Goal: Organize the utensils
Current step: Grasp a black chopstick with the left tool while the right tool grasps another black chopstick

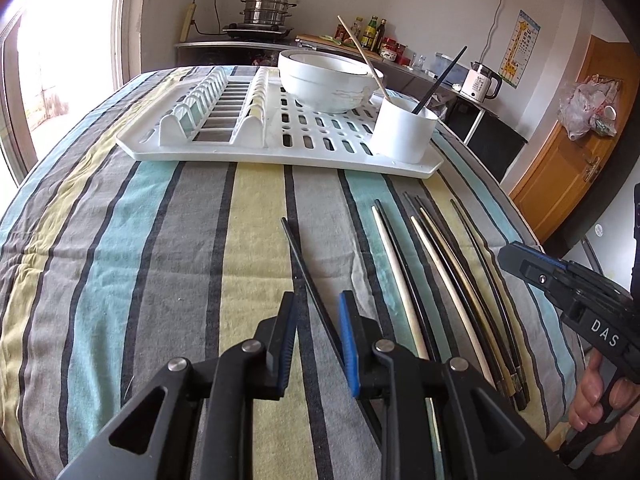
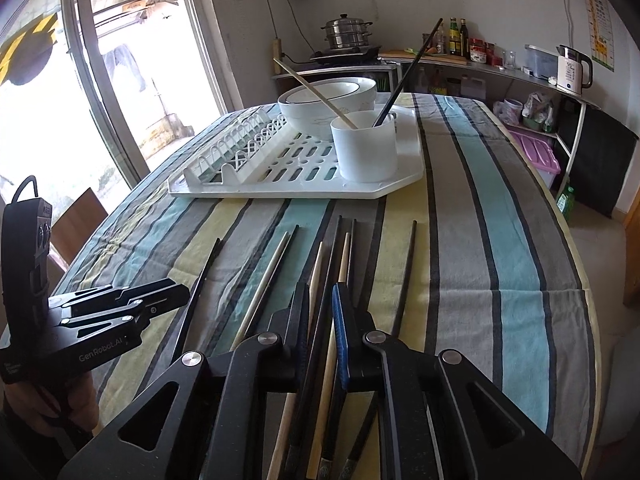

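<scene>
Left hand-held gripper (image 2: 160,300) marked "GenRobot.AI", open over black chopstick (image 1: 306,276), right hand-held gripper (image 2: 321,320) lettered "DAS", open above chopsticks (image 2: 316,280)

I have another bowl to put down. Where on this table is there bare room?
Free: the striped cloth left of the lone black chopstick, in front of the drying rack; also the cloth right of the chopstick row in the right wrist view. Crowded: the rack's right half, with stacked bowls and the cup.
</scene>
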`<state>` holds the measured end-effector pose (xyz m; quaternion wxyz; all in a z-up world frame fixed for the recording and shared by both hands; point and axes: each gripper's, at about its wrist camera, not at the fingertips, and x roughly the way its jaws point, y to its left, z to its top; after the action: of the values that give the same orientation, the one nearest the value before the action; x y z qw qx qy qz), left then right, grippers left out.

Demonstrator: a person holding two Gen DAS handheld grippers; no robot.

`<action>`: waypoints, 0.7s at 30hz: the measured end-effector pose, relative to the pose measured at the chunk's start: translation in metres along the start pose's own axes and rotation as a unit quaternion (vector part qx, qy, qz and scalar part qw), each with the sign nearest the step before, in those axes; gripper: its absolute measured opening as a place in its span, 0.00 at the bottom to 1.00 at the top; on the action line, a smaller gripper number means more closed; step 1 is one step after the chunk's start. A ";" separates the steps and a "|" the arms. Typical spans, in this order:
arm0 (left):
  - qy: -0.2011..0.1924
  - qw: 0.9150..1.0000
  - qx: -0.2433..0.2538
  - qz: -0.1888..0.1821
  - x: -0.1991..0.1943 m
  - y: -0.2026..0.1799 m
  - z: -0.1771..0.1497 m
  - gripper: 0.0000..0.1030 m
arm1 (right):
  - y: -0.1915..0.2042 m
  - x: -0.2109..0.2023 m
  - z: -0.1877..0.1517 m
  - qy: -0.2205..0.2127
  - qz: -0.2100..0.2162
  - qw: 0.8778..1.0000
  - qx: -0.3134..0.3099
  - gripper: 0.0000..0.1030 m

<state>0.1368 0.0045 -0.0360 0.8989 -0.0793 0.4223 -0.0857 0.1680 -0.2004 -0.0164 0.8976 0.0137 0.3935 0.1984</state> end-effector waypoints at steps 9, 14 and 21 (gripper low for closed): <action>0.018 1.000 -0.009 0.002 0.014 0.003 0.008 0.22 | 0.002 0.038 0.015 0.039 -0.002 0.999 -0.014 0.11; 0.016 1.000 -0.009 0.001 0.015 0.004 0.010 0.22 | -0.001 0.051 0.020 0.052 -0.005 0.999 -0.014 0.11; 0.012 1.000 -0.008 0.002 0.016 0.004 0.011 0.22 | -0.003 0.061 0.023 0.063 -0.008 0.998 -0.014 0.09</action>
<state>0.1560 0.0055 -0.0421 0.8932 -0.0842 0.4341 -0.0818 0.2227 -0.1778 -0.0442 0.8724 -0.0146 0.4469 0.1976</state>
